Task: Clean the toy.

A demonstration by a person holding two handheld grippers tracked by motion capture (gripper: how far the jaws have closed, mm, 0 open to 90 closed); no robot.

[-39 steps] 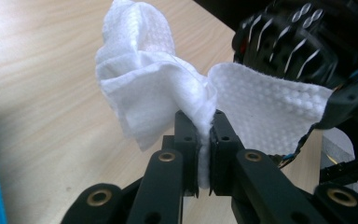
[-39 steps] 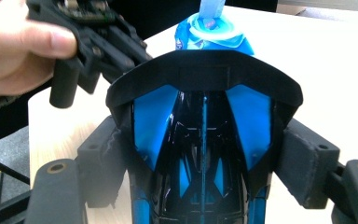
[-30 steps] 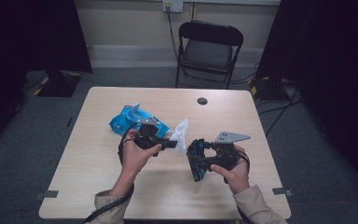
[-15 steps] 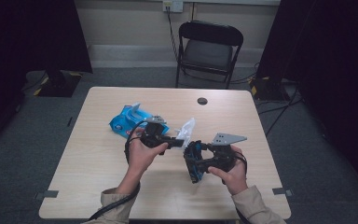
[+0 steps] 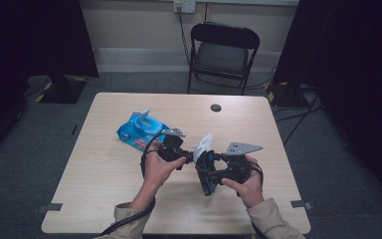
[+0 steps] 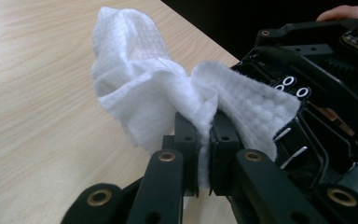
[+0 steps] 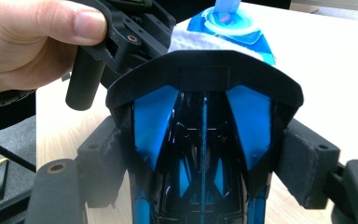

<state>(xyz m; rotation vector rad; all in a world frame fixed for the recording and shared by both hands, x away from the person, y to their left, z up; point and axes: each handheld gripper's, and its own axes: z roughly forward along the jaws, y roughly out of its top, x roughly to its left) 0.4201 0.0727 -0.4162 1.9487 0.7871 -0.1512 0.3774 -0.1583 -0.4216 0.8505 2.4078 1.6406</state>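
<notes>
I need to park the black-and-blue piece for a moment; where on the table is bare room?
Bare wood runs along the table left edge, below the blue wipes pack. The far right corner past the small black disc is also free. The middle is crowded: both tools, the white wipe and the black-and-blue piece.

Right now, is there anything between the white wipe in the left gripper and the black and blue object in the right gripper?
Nothing visible. The wipe, pinched in the left gripper, already lies against the black and blue object clamped in the right gripper.
</notes>
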